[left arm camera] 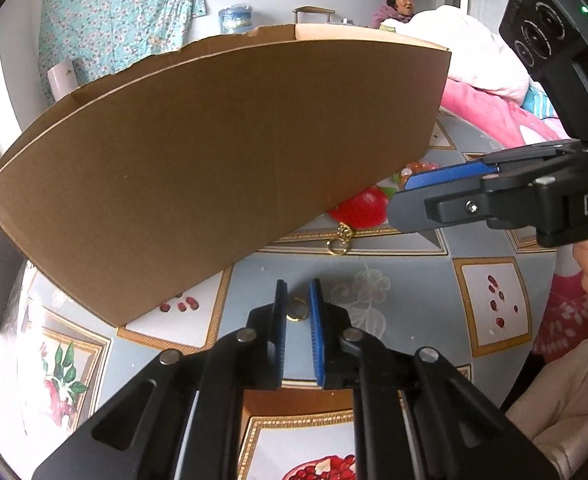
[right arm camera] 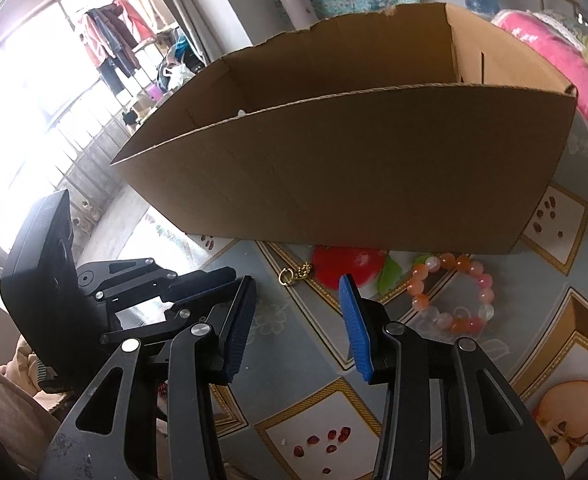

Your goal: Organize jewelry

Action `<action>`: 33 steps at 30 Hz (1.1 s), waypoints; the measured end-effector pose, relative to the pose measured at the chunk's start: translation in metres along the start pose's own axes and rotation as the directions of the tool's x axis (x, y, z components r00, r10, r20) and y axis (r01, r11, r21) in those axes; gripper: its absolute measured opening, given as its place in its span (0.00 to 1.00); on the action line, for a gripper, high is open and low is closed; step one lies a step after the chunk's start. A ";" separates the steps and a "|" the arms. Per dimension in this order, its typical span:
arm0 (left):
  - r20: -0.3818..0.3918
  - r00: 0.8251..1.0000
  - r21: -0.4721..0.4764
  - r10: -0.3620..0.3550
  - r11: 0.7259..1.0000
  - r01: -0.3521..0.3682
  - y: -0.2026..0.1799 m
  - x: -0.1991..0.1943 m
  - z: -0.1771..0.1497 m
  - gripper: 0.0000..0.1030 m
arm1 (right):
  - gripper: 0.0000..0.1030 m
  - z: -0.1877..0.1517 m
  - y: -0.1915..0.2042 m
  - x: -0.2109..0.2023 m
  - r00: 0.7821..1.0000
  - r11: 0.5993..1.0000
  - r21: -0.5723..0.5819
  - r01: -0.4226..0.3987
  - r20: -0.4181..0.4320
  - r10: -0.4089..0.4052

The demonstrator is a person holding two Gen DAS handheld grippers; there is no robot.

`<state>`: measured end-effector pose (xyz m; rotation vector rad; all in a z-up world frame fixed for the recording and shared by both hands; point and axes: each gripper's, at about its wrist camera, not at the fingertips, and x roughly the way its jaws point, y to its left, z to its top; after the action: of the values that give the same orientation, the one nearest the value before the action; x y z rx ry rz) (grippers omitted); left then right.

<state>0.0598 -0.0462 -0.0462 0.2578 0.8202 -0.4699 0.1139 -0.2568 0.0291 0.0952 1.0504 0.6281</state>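
Left gripper (left arm camera: pixel 298 304), low centre, has its pads narrowed around a gold ring (left arm camera: pixel 297 310); whether they grip it, I cannot tell. It should squeeze gently and lift straight. Right gripper (right arm camera: pixel 298 300) is spread. Bracelet (right arm camera: pixel 452 294) mid-right, box (right arm camera: pixel 354 184) behind.

White letters "DA" on the right tool (left arm camera: pixel 414 196) body
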 end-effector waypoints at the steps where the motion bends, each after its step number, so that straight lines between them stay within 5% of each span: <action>1: -0.002 1.000 -0.005 0.005 1.000 -0.005 0.001 -0.001 0.000 0.10 | 0.38 0.001 0.003 0.002 1.000 1.000 -0.011 0.002 -0.001 -0.002; 14: 0.003 1.000 -0.048 0.015 0.999 -0.014 0.011 -0.006 -0.007 0.10 | 0.19 0.016 0.024 0.035 0.997 0.983 -0.175 0.056 -0.041 -0.064; 33: 0.009 1.000 -0.056 0.004 0.998 -0.004 0.014 -0.006 -0.007 0.10 | 0.12 0.011 0.039 0.047 0.974 0.926 -0.337 0.171 -0.083 -0.211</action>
<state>0.0586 -0.0299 -0.0460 0.2055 0.8225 -0.4434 0.1219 -0.1975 0.0128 -0.3367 1.0405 0.6276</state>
